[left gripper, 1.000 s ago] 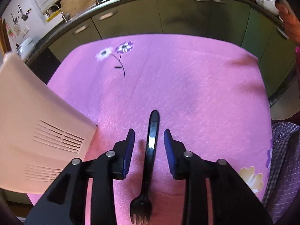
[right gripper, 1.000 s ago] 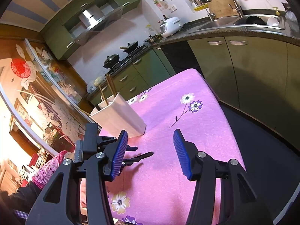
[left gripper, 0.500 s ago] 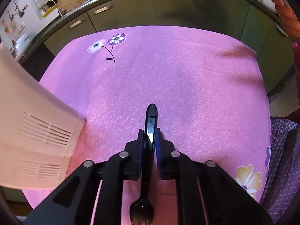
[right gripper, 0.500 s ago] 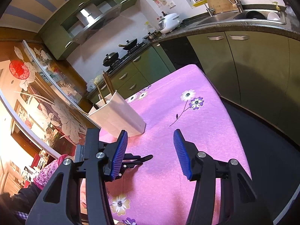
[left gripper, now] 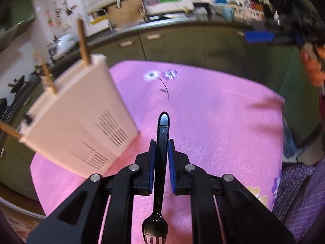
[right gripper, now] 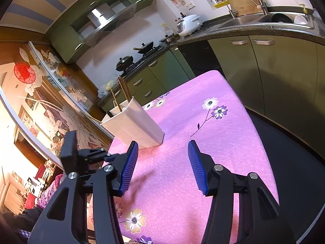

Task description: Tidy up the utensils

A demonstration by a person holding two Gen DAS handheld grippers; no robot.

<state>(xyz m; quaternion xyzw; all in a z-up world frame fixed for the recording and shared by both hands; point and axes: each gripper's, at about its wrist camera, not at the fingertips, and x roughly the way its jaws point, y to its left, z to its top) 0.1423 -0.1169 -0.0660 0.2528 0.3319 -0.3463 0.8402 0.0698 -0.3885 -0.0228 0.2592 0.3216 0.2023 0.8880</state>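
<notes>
My left gripper (left gripper: 161, 148) is shut on a black plastic fork (left gripper: 162, 134). The handle points forward and the tines (left gripper: 154, 232) point back toward the camera. The fork is lifted above the pink tablecloth (left gripper: 213, 126). A white utensil holder (left gripper: 81, 120) with wooden chopsticks (left gripper: 82, 40) stands to the left of the fork; it also shows in the right wrist view (right gripper: 134, 126). My right gripper (right gripper: 162, 162) is open and empty above the cloth. The left gripper shows blurred at the left of that view (right gripper: 95, 154).
Green kitchen cabinets (right gripper: 264, 65) and a counter with a sink (right gripper: 254, 20) run along the far side of the table. The table edge (right gripper: 254, 122) drops to a dark floor at the right. A person's hand (left gripper: 312, 65) shows at the right.
My left gripper closed on the fork and raised it off the cloth, tilting up so the holder's top shows. The right gripper stayed open and nearly still.
</notes>
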